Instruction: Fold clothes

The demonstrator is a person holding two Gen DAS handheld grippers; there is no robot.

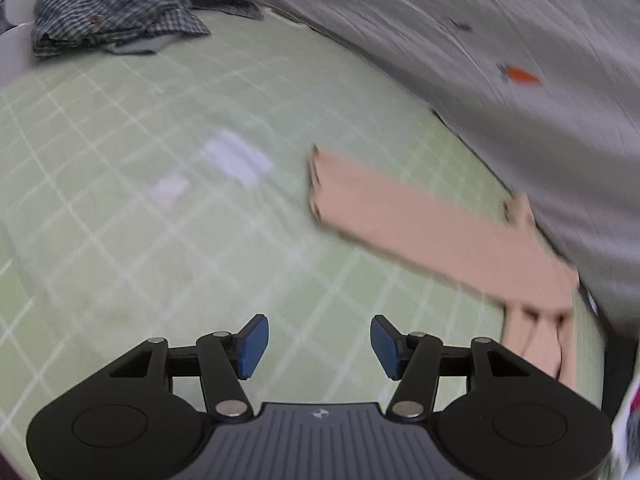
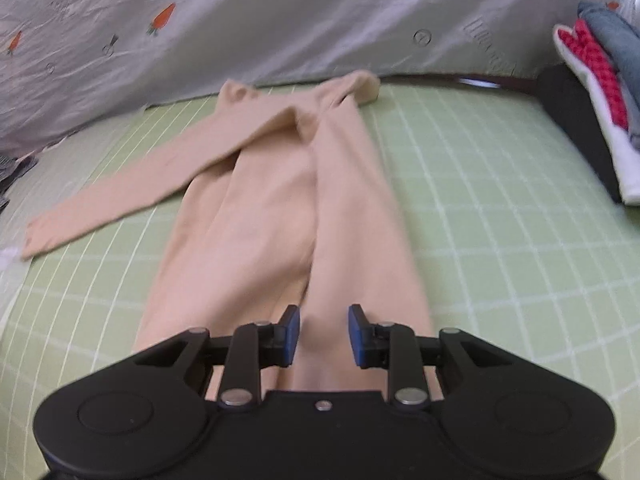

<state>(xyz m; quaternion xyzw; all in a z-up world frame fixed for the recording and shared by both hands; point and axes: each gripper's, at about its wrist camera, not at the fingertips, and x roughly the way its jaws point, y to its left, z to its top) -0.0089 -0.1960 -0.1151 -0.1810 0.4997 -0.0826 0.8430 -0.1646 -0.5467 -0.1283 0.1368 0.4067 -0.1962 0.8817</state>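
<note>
A beige long-sleeved top [image 2: 256,208] lies on the green checked sheet [image 2: 500,240], its body folded lengthwise and one sleeve stretched out to the left. My right gripper [image 2: 324,336] hovers over the top's near end, jaws apart, with no cloth pinched between the blue pads. In the left wrist view the same beige top's sleeve [image 1: 420,220] runs across the right side. My left gripper [image 1: 319,346] is open above the bare sheet [image 1: 140,200], to the left of that sleeve, holding nothing.
A crumpled blue-and-white checked shirt [image 1: 120,8] lies at the far left of the bed. A grey quilt with carrot prints [image 2: 280,20] borders the far side. A pile of folded clothes [image 2: 600,92], red-patterned, denim and dark, sits at the right edge.
</note>
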